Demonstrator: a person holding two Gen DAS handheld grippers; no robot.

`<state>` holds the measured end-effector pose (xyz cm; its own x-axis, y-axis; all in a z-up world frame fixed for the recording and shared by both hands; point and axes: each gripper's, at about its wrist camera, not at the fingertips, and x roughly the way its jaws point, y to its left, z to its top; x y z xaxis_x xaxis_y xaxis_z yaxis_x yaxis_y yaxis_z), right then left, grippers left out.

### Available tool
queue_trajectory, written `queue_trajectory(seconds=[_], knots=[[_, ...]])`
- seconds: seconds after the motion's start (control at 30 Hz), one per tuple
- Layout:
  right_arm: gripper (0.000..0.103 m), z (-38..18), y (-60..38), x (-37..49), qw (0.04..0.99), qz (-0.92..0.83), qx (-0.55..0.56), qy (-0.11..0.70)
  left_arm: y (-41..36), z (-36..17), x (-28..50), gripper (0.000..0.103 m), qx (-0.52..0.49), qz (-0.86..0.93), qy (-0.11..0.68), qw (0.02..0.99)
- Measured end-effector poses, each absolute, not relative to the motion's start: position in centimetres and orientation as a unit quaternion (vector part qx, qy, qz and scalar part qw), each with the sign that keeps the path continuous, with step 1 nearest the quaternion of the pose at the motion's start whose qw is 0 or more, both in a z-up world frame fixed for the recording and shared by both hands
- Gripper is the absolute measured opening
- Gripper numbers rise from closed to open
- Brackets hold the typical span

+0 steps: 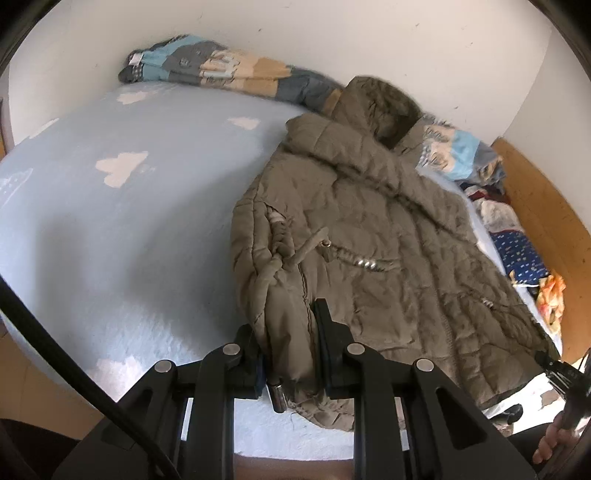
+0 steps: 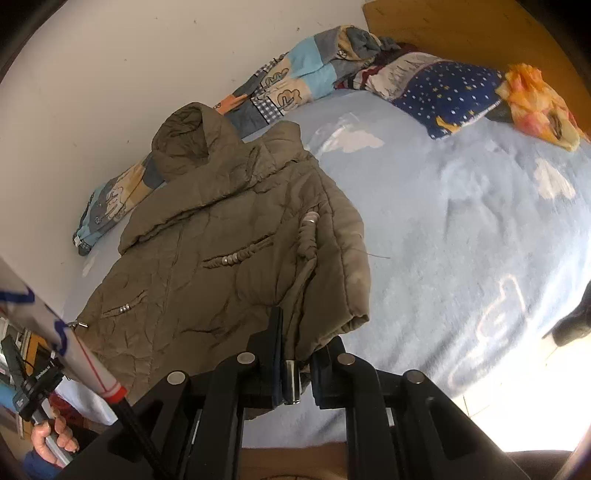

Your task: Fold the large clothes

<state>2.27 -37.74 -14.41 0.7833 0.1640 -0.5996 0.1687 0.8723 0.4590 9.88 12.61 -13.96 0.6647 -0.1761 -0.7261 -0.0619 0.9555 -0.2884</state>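
Observation:
An olive quilted hooded jacket (image 1: 369, 229) lies on a light blue bed sheet with white clouds (image 1: 110, 206), folded lengthwise, its hood towards the wall. My left gripper (image 1: 288, 354) is shut on the jacket's near hem at its left corner. In the right wrist view the jacket (image 2: 207, 251) lies left of centre on the sheet (image 2: 443, 221), and my right gripper (image 2: 295, 354) is shut on the hem at its right corner, beside a metal zip end.
A patchwork blanket (image 1: 221, 70) lies rolled along the white wall. A dark blue starred cloth (image 2: 450, 96) and an orange cloth (image 2: 535, 103) sit by the wooden headboard (image 2: 461, 29).

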Motion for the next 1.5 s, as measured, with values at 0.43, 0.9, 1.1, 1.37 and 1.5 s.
queue_trajectory(seconds=[0.43, 0.9, 1.1, 1.37, 1.5], knots=[[0.058, -16.8, -41.2, 2.4, 0.86, -0.08, 0.312, 0.395, 19.4, -15.9, 11.7, 0.063, -0.292, 0.049, 0.449, 0.843], [0.058, -7.9, -34.9, 2.3, 0.925, 0.001, 0.208, 0.319, 9.1, -2.7, 7.6, 0.065, -0.095, -0.041, 0.335, 0.936], [0.059, -4.2, -31.4, 4.6, 0.933, 0.038, 0.181, 0.308, 6.0, 0.4, 10.7, 0.065, -0.087, -0.08, 0.326, 0.938], [0.061, -1.2, -28.5, 9.0, 0.938, 0.072, 0.152, 0.304, 2.5, 0.9, 15.6, 0.068, -0.081, -0.083, 0.329, 0.937], [0.061, -1.1, -27.8, 11.5, 0.935, 0.083, 0.145, 0.312, 1.5, -1.6, 19.4, 0.069, -0.068, -0.079, 0.36, 0.927]])
